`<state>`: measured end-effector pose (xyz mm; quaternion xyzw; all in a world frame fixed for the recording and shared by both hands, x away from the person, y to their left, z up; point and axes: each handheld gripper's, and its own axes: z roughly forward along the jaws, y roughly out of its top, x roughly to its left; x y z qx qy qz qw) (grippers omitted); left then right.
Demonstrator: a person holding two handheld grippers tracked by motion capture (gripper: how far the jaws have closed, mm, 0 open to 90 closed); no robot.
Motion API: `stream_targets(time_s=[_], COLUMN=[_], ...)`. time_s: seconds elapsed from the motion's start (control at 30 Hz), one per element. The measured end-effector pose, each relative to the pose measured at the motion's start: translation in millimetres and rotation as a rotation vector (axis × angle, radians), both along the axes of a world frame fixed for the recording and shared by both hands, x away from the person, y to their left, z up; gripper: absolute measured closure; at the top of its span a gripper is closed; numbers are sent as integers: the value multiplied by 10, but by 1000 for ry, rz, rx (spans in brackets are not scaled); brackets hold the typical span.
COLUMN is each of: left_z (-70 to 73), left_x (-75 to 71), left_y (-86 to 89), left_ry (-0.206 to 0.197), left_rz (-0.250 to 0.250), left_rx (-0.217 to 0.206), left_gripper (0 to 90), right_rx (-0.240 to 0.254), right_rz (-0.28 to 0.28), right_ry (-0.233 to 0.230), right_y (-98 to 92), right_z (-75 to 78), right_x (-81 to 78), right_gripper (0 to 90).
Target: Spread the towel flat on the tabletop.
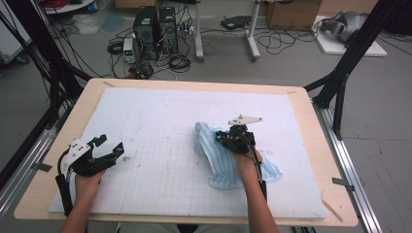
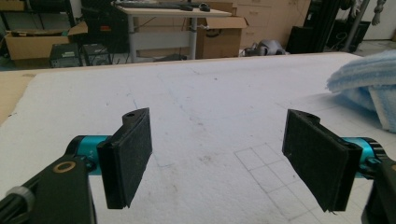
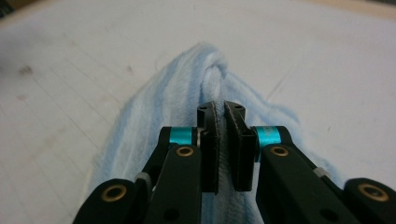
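The right gripper (image 1: 224,136) is pinching a raised fold of the pale blue striped terry towel (image 1: 221,167), which is lying rumpled right of centre on the white gridded foam mat (image 1: 155,116). In the right gripper view its jaws are sitting almost together with a thin ridge of towel (image 3: 187,100) squeezed between the pads, so it is gripping cloth and little else.

Over on the near left of the mat, the left gripper (image 1: 110,145) is hovering with its jaws spread wide and nothing between them; in its own view the black pads (image 2: 130,154) are standing well apart above bare mat, with the towel's bunched edge (image 2: 364,79) off to the side.

This cloth is looking soft, light and floppy: it will likely sag and trail from whatever point is lifted, not hold a shape. The pile should be giving the pads decent friction, though a thin pinch could be slipping out under a tug. A hem or corner, such as the loose near end by the person's right forearm, seems the better hold for spreading.

Room is plentiful: the mat is lying open to the left and towards the far edge. The wooden tabletop border (image 1: 311,145) lies well clear on the right.
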<state>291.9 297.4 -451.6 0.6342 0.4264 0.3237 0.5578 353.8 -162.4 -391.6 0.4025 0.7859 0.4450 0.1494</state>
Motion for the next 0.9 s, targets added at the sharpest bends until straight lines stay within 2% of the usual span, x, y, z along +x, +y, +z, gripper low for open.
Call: stream_targets(time_s=[0.2, 0.3, 0.37, 0.5, 0.6, 0.63, 0.73, 0.83, 0.9], left_z=[0, 0, 0, -1, 0, 1, 0, 1, 1], left_x=[0, 0, -1, -2, -2, 0, 2, 2, 2], left_y=[0, 1, 2, -4, -2, 0, 2, -1, -3], left_ry=[0, 0, 1, -2, 0, 0, 0, 3, 2], left_rz=[1, 0, -1, 0, 1, 2, -1, -2, -2], left_rx=[0, 1, -1, -3, -2, 1, -1, 0, 3], left_gripper=[246, 246, 246, 246, 246, 246, 246, 246, 246], right_rx=[116, 192, 192, 156, 165, 147, 50, -8, -17], right_rz=[1, 32, 62, 127, 179, 196, 226, 225, 220], right_ry=[-148, -186, -189, -128, -80, -67, -49, -29, -16], right_y=[-5, 8, 41, 123, 196, 230, 284, 235, 166], right_z=[405, 564, 598, 434, 241, 180, 3, -156, -223], right_x=[-95, -175, -262, -411, -520, -570, -738, -897, -986], right_gripper=[847, 845, 844, 843, 843, 843, 842, 840, 827])
